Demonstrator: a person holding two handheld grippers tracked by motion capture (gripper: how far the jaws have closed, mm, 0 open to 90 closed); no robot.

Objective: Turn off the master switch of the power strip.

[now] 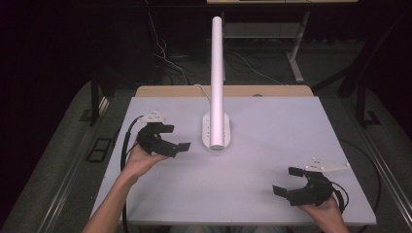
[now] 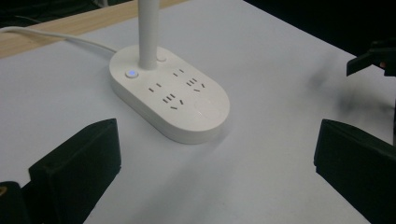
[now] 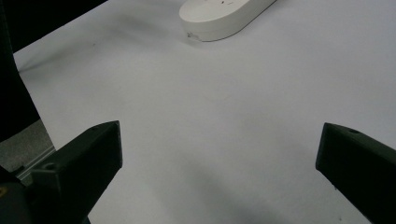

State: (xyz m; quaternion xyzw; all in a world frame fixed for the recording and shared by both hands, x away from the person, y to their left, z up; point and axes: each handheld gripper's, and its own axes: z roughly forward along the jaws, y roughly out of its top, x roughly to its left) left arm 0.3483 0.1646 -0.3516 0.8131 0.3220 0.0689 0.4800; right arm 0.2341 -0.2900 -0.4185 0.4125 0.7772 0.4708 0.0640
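Observation:
A white power-strip base (image 1: pixel 215 130) with a tall white pole (image 1: pixel 217 73) stands at the middle of the white table (image 1: pixel 272 126). In the left gripper view the base (image 2: pixel 170 100) shows several sockets and a blue-lit button (image 2: pixel 132 73). My left gripper (image 1: pixel 177 137) is open just left of the base, held in a hand and pointing toward it. Its jaws stand wide apart with nothing between them (image 2: pixel 217 172). My right gripper (image 1: pixel 286 180) is open near the front right of the table, well away from the base (image 3: pixel 219 16), and its jaws hold nothing (image 3: pixel 217 172).
A white cable (image 2: pixel 56 37) runs from the base toward the wooden strip (image 1: pixel 223 91) at the table's far edge. The table's left edge (image 3: pixel 35 126) drops to a dark floor. Cables lie on the floor behind the table (image 1: pixel 170 63). The other gripper (image 2: pixel 373 58) shows at upper right.

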